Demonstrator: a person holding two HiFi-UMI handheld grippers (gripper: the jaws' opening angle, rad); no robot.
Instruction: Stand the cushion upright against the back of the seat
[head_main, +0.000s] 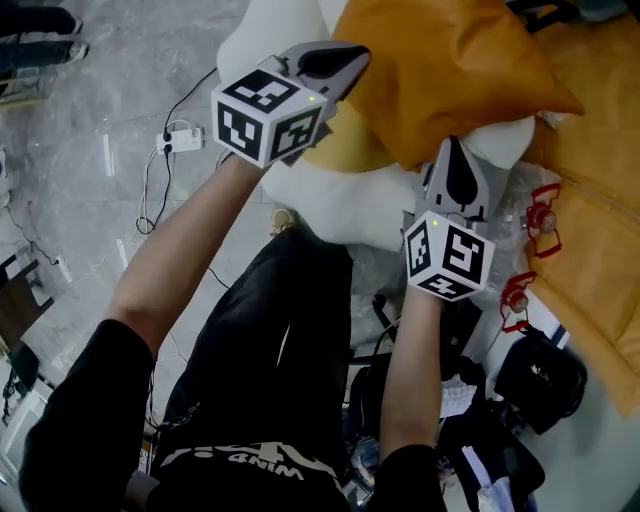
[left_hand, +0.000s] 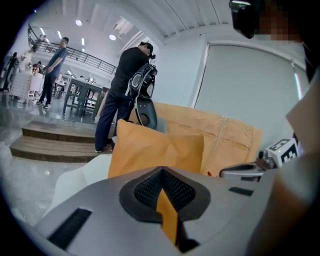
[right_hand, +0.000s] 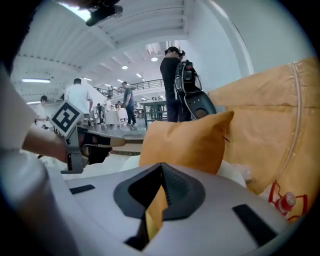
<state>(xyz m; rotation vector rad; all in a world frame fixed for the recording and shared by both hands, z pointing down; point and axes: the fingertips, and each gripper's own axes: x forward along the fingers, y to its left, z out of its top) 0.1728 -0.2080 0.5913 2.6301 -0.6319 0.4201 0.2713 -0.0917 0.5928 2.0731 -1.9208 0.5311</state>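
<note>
Cushion (head_main: 450, 70) held by left gripper (head_main: 350, 62) and right gripper (head_main: 452, 148); gripper views show fabric pinched.

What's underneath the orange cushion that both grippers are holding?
A white seat shows below the cushion, which the left gripper and right gripper each pinch at an edge. The part of the seat directly beneath the cushion is covered.

Head view: from your head, steeply down over both forearms (head_main: 190, 235); each gripper view: rides close behind its own jaws, looks along them; all three share the orange cushion (head_main: 450, 70); right gripper view also catches your left gripper (right_hand: 117, 142).
</note>
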